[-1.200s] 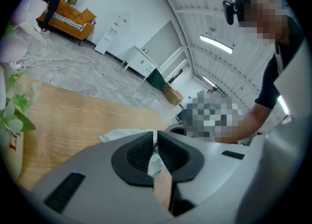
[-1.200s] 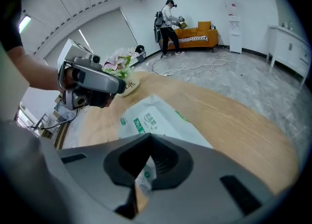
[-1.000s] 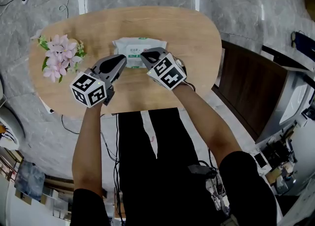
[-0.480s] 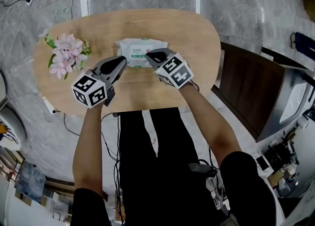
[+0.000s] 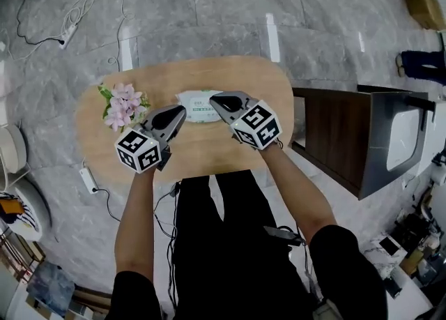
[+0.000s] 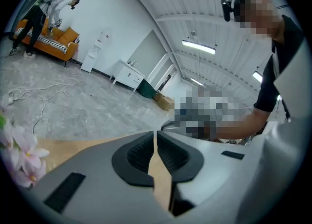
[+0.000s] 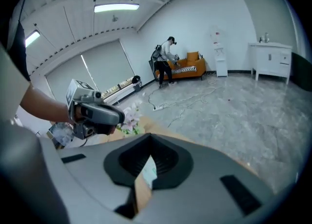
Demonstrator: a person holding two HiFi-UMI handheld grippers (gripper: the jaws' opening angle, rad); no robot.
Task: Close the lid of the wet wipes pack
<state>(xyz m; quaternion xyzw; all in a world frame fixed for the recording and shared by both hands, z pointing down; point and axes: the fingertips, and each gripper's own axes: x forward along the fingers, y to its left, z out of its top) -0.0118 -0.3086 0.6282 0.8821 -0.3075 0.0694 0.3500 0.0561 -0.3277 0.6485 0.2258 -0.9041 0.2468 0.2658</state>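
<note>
A: Where's the wet wipes pack [image 5: 197, 107]?

B: Flat on the desk [image 5: 209, 151], far side from the person, w/ pink flowers [image 5: 124, 104] just beside its left end. Left hand-held gripper [image 5: 179, 110] has its tip near the pack's left end; right hand-held gripper [image 5: 215, 98] sits over the right end. Can't tell if either touches it.

A: Jaws?

B: Both clenched, nothing held. In the left gripper view only bare wood shows through the slit. In the right gripper view the pack [image 7: 150, 172] shows below the closed tips.

A: Lid down yet?

B: Too small to tell from the head view.

A: How to do it well?

B: My take: keep the jaws closed and use one tip as a blunt presser. Steady the pack's end w/ the other so it doesn't slide. Push the flap straight down near its free edge, then along the rim. Go gently, it's a soft pack and prob. dents.

A: Any writing?

B: Green print on the white top, not legible. No brand readable.
</note>
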